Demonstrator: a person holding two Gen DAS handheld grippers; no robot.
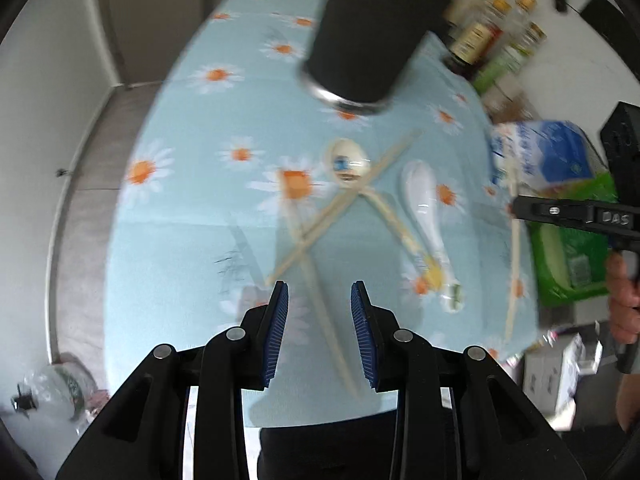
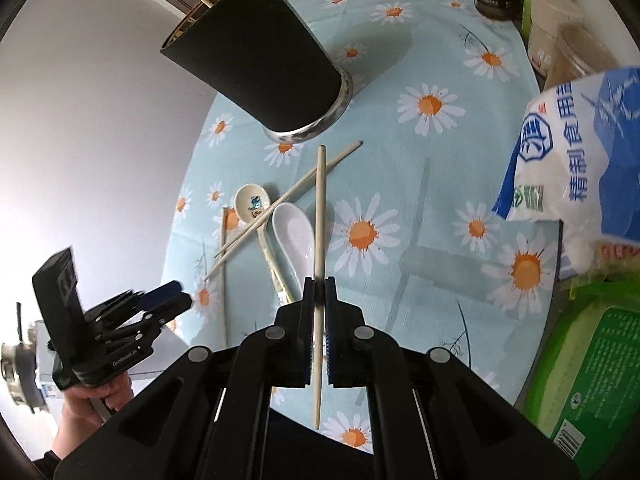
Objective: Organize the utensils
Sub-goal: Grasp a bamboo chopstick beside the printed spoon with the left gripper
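Observation:
A black utensil cup (image 2: 264, 60) stands on the daisy tablecloth (image 2: 432, 184) with a few sticks in it; it also shows in the left wrist view (image 1: 372, 28). In front of it lie crossed wooden chopsticks (image 2: 288, 196), a cream spoon with a blue picture (image 2: 252, 204) and a white spoon (image 2: 294, 236). My right gripper (image 2: 319, 286) is shut on one wooden chopstick (image 2: 320, 200) and holds it above the table. My left gripper (image 1: 319, 294) is open and empty, over a chopstick (image 1: 320, 300) near the table's front edge.
Sauce bottles (image 1: 492, 28) stand at the back right. A blue and white salt bag (image 2: 576, 152) and a green package (image 2: 592, 372) sit along the right edge. The floor lies beyond the left edge of the table.

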